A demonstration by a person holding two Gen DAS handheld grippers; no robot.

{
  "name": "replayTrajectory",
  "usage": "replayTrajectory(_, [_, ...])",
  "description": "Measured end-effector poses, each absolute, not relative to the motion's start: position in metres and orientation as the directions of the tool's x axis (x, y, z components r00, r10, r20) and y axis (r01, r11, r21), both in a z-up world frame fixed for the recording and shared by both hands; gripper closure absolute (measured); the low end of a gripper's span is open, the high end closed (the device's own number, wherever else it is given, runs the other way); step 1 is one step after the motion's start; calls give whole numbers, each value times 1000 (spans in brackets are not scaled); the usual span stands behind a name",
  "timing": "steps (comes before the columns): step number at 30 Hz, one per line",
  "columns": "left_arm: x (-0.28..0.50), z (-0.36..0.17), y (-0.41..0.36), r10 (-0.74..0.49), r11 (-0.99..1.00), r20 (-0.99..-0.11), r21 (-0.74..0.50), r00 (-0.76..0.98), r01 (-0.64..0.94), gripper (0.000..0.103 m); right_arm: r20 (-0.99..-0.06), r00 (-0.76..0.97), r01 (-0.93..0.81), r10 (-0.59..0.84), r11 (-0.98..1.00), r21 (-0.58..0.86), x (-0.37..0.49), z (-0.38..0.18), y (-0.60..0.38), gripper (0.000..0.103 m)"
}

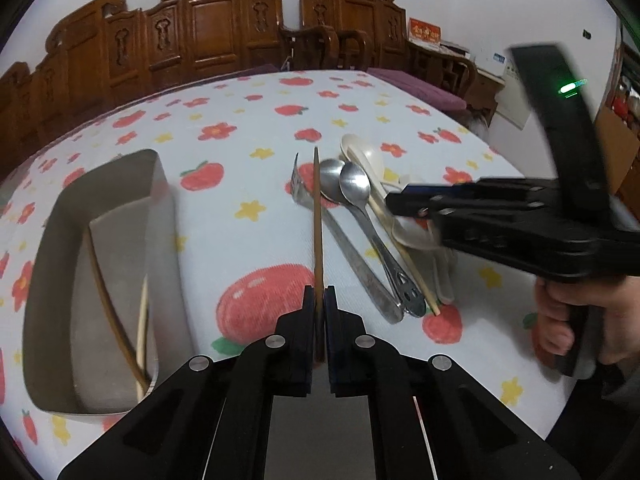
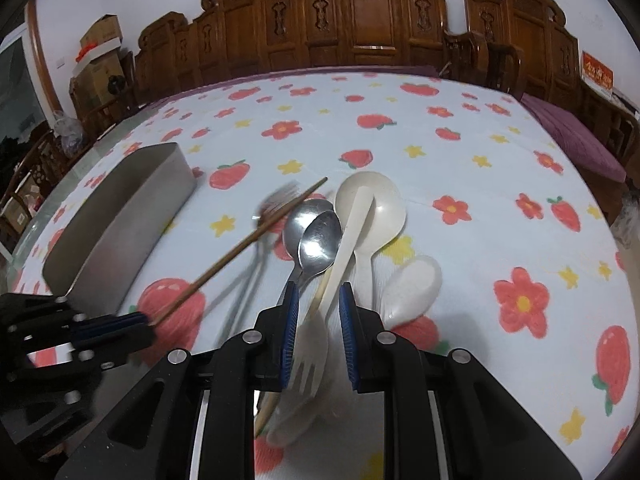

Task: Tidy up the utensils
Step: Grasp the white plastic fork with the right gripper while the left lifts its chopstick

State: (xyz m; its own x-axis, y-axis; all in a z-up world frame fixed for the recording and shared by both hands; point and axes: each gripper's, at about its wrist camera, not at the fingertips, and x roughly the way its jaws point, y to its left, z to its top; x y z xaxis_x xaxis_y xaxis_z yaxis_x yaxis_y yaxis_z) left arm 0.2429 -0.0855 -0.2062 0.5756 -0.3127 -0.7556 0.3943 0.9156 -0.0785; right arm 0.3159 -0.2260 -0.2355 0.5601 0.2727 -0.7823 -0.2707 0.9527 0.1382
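Note:
My left gripper [image 1: 319, 294] is shut on the near end of a dark brown chopstick [image 1: 317, 220], which points away over the flowered tablecloth. In the right wrist view the same chopstick [image 2: 248, 244] slants up from the left gripper [image 2: 148, 322]. A metal tray [image 1: 162, 240] to the left holds a brown and a pale chopstick. My right gripper [image 2: 318, 304] hangs over the utensil pile with its blue pads apart. A white plastic fork [image 2: 308, 360] lies between them, untouched. The pile has two metal spoons [image 2: 320, 240], a metal fork [image 2: 276, 204] and white spoons [image 2: 380, 208].
A person's hand [image 1: 576, 320] holds the right gripper's handle at the right. Carved wooden chairs [image 2: 360, 28] line the table's far edge. A purple cushion [image 2: 572, 132] lies at the far right. Open tablecloth [image 1: 240, 132] stretches between the tray and the pile.

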Motion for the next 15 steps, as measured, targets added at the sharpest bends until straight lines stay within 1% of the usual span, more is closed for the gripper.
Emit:
replayTrajectory(4, [241, -197, -82, -331, 913, -740, -93, 585, 398, 99, -787, 555, -267, 268, 954, 136, 323, -239, -222, 80])
replayTrajectory(6, [240, -194, -81, -338, 911, -734, -98, 590, 400, 99, -790, 555, -255, 260, 957, 136, 325, -239, -223, 82])
replayTrajectory(10, [236, -186, -79, -342, 911, -719, -95, 605, 402, 99, -809, 552, -224, 200, 971, 87, 331, -239, -219, 83])
replayTrajectory(15, [232, -179, -76, -340, 913, -705, -88, 623, 399, 99, -832, 528, -180, 171, 980, 87, 338, -239, -217, 83])
